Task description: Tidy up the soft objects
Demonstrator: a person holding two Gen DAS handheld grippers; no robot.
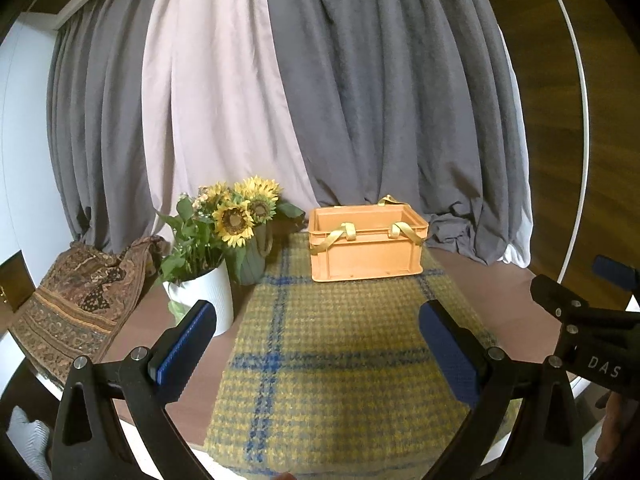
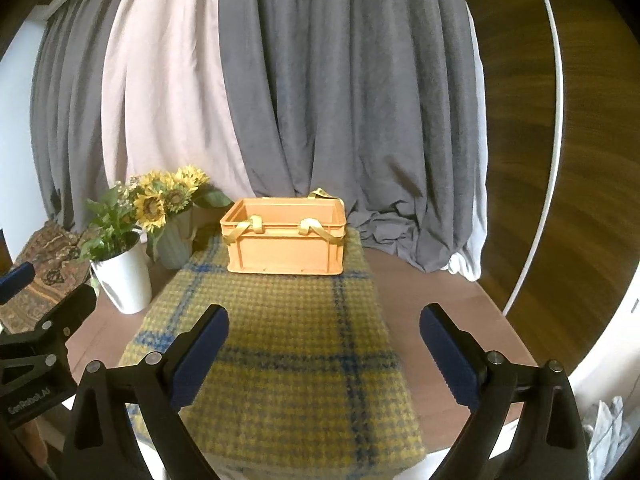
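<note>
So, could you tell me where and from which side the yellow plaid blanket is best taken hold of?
Probably by its near edge. The yellow plaid blanket lies flat with that edge hanging over the table front, just below both open claws, left claw and right claw. Coming from the front, one claw near each corner, avoids the orange crate standing on its far end.
</note>
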